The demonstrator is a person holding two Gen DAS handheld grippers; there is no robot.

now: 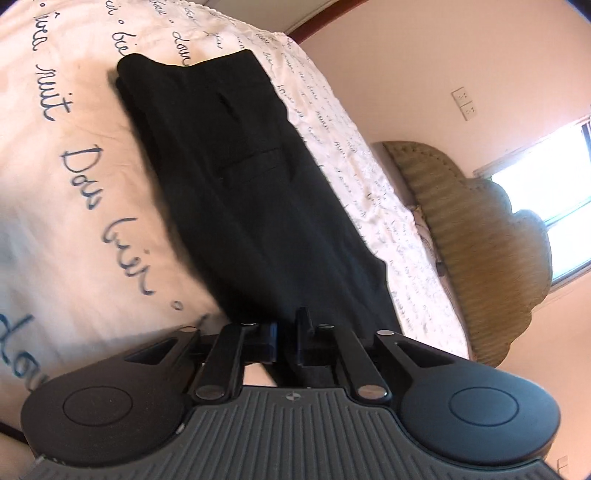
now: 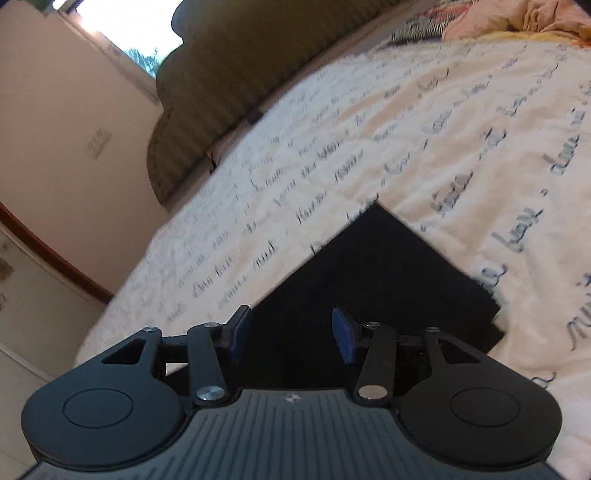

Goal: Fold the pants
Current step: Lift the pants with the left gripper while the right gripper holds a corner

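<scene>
Left gripper (image 1: 287, 334): fingers drawn close together with black cloth running down between them; clenched on the near end of the pants (image 1: 255, 192). From the fingertips the pants stretch ahead and away as one long dark band, lying on the bedspread (image 1: 74, 206); a welt pocket shows midway along the band; the far end sits folded over, well ahead of the fingers and left of their line. Bedspread is white with blue handwritten script, spreading to both sides of the fingers; beyond it to the right of the fingers, a woven wicker headboard (image 1: 476, 236), a pale wall with a switch plate (image 1: 464, 102) and a bright window (image 1: 546, 192).

Right gripper (image 2: 292, 334): blue pads (image 2: 341, 338) standing wide apart, released, nothing between them; the gripper hovers over the pants (image 2: 373, 280), whose dark panel lies directly ahead of and beneath the fingers, running off to their right; one square corner points ahead of the fingertips onto the bedspread (image 2: 369, 140). Whether the pads touch the cloth cannot be told. Headboard (image 2: 236, 74) far ahead to the left of the fingers; crumpled peach bedding (image 2: 517, 18) far ahead to their right.
</scene>
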